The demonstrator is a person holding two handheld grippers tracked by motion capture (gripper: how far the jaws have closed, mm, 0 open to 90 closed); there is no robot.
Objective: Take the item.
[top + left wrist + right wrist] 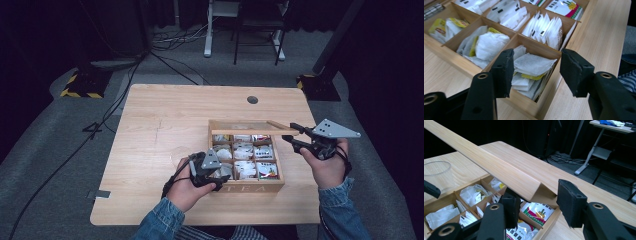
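A pale wooden table (165, 125) with a smooth grained top and rounded corners carries the work; a round cable hole (252, 99) sits near its far edge. Around it lie grey carpet, black cables and the white legs of a second desk (208, 30) at the far side.

On the table's right half, near the person's side, stands the tea box (250, 188), a square tray of light wood with "TEA" on its front wall, divided by thin wooden slats into a grid of compartments. Its lid (247, 128) is raised at the far side, a flat wooden frame; in the right gripper view the lid's edge (486, 162) runs slantwise above the compartments and partly hides the back row.

The compartments hold soft paper tea bags: white sachets (542, 27) standing in a row, crumpled white pouches (490, 43), glossy printed packets with green and red (536, 211).

The left gripper (212, 175) hangs over the box's near-left corner, jaws spread apart and holding nothing; between them in its own view lies a flat white tea bag (534, 63) on a stack in the corner compartment.

The right gripper (292, 134) is at the lid's right corner, jaws open on either side of the lid's end (534, 191), one below it and one beside; no pad is pressed on the wood.
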